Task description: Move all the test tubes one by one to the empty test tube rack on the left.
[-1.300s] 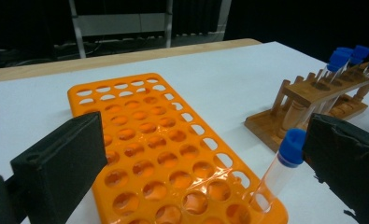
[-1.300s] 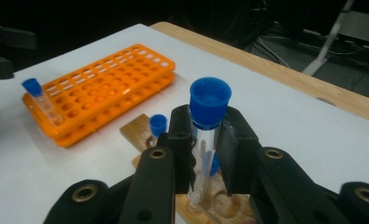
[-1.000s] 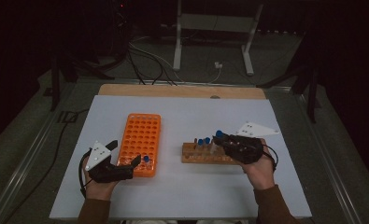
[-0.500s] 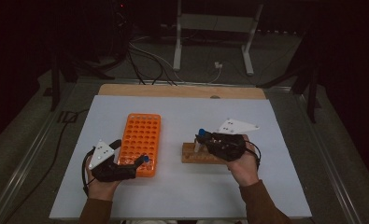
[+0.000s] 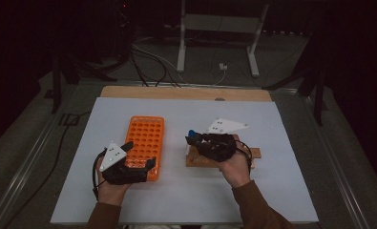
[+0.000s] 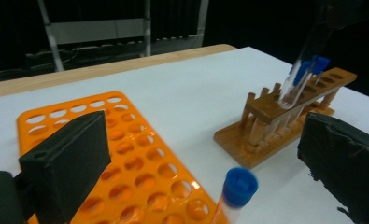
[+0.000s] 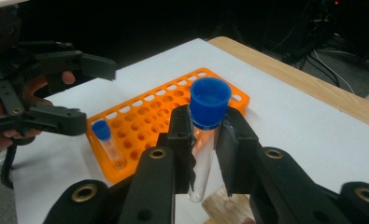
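My right gripper [image 7: 204, 119] is shut on a clear tube with a blue cap [image 7: 210, 95], held upright. In the high view this gripper [image 5: 191, 139] hangs over the left end of the wooden rack [image 5: 250, 155], and the cap [image 5: 192, 133] shows at its tip. The orange rack [image 5: 145, 136] lies to the left, with one blue-capped tube [image 6: 238, 186] standing in its near edge. My left gripper [image 5: 141, 153] stands open at that near corner, its jaws on either side of the standing tube [image 7: 105, 137] without touching it.
The wooden rack [image 6: 285, 116] still holds a few blue-capped tubes [image 6: 318, 65]. White sheet [image 5: 272, 124] covers the table, with a wooden edge [image 5: 186, 93] at the back. Cables and a metal stand lie on the dark floor beyond.
My right gripper has carried its tube leftward, from over the wooden rack's middle to its left end. The left hand has stayed by the orange rack.
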